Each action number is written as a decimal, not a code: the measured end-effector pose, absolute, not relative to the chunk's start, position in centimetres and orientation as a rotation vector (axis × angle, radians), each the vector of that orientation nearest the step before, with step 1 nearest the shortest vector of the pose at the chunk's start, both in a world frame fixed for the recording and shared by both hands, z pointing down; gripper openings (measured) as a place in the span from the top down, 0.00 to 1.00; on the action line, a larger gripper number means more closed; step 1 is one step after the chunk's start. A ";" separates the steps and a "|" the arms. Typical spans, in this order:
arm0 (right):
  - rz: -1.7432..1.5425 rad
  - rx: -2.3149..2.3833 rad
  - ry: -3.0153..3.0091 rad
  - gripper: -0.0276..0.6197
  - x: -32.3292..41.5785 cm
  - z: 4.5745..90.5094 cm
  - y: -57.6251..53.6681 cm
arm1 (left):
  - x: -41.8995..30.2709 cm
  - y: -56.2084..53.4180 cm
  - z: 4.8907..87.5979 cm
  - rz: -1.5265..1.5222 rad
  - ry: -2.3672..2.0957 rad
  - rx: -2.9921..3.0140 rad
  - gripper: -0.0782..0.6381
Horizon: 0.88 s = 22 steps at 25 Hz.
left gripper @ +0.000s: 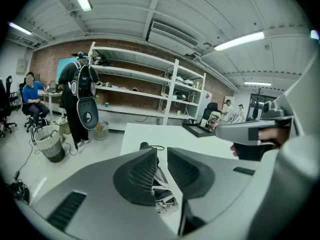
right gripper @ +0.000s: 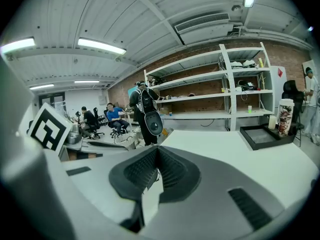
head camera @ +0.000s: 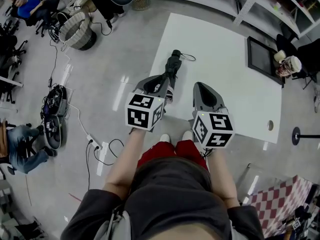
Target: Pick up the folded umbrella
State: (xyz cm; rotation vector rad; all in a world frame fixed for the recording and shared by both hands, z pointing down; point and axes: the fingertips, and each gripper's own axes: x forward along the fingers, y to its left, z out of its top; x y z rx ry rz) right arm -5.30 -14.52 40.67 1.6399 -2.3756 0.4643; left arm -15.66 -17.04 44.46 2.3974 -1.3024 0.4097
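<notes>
The folded black umbrella (head camera: 172, 65) lies on the white table (head camera: 220, 59) near its left edge, wrist strap at the far end. My left gripper (head camera: 162, 85) sits over the umbrella's near end. In the left gripper view its jaws (left gripper: 162, 156) stand a little apart, the umbrella's crumpled near end (left gripper: 163, 198) shows in the gap, and the pads do not press on it. To the right, over bare table, my right gripper (head camera: 201, 90) is shut; its pads (right gripper: 157, 154) meet at the tips with nothing between. It also shows in the left gripper view (left gripper: 252, 132).
A black tray (head camera: 261, 56) and a printed cup (head camera: 290, 64) stand at the table's far right edge. A woven basket (head camera: 77, 31) and cables lie on the floor to the left. A person with a backpack (left gripper: 80, 94) stands by the shelves (left gripper: 150, 84).
</notes>
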 end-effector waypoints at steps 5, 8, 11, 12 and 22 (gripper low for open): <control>0.461 1.634 -2.379 0.93 -4.6 40.8 -15.0 | -14.6 -17.5 46.0 0.491 -1.281 2.374 0.76; 0.463 1.627 -2.382 0.93 -4.4 40.8 -15.6 | -14.2 -18.0 46.9 0.543 -1.266 2.351 0.71; 0.467 1.615 -2.386 0.93 -4.0 40.9 -16.2 | -13.8 -18.5 47.5 0.585 -1.265 2.330 0.66; 0.468 1.611 -2.389 0.93 -3.8 40.9 -16.3 | -13.6 -18.6 47.6 0.597 -1.267 2.326 0.64; 0.481 1.551 -2.413 0.93 -2.1 41.2 -18.5 | -12.3 -20.7 48.8 0.706 -1.280 2.255 0.57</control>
